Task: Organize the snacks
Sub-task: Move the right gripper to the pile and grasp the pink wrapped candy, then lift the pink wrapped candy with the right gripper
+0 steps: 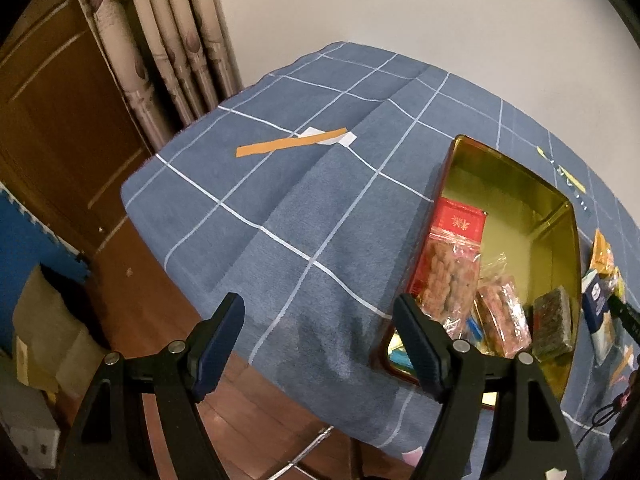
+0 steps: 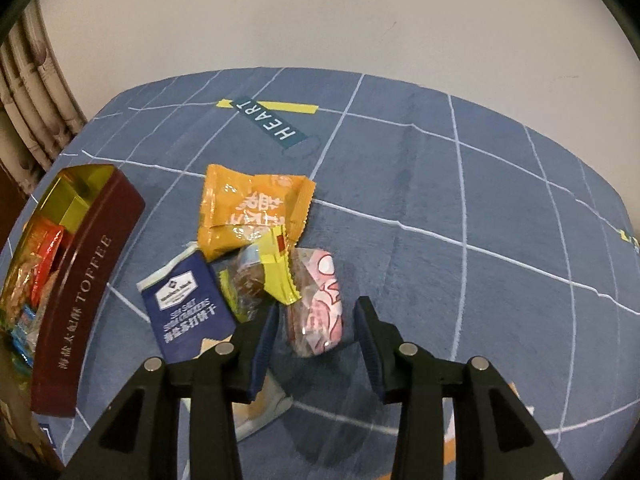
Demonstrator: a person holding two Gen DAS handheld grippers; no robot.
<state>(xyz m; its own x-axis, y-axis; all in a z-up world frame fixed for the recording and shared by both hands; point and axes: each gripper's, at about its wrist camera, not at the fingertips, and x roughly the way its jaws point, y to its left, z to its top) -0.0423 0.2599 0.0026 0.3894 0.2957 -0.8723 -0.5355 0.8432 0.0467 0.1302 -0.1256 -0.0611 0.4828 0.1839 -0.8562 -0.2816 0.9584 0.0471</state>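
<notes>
A dark red toffee tin (image 1: 556,216) with a gold inside lies open on the blue checked cloth. It holds a clear bag of brown snacks (image 1: 450,280), a red packet (image 1: 460,220) and a dark bar (image 1: 554,322). My left gripper (image 1: 320,304) hovers open beside the tin's left wall, with nothing between its fingers. In the right wrist view the tin (image 2: 92,264) is at the left. Right of it lie an orange packet (image 2: 248,208), a blue packet (image 2: 188,308) and a yellow wrapper (image 2: 276,268). My right gripper (image 2: 318,308) stands open astride a pink packet (image 2: 320,320), pads apart from it.
An orange paper strip (image 1: 292,142) lies on the cloth's far left part. A "HEART" label (image 2: 266,122) is printed near the far edge. Left of the table hang a curtain (image 1: 160,40) and a wooden door (image 1: 60,120). Cardboard (image 1: 48,320) sits on the floor.
</notes>
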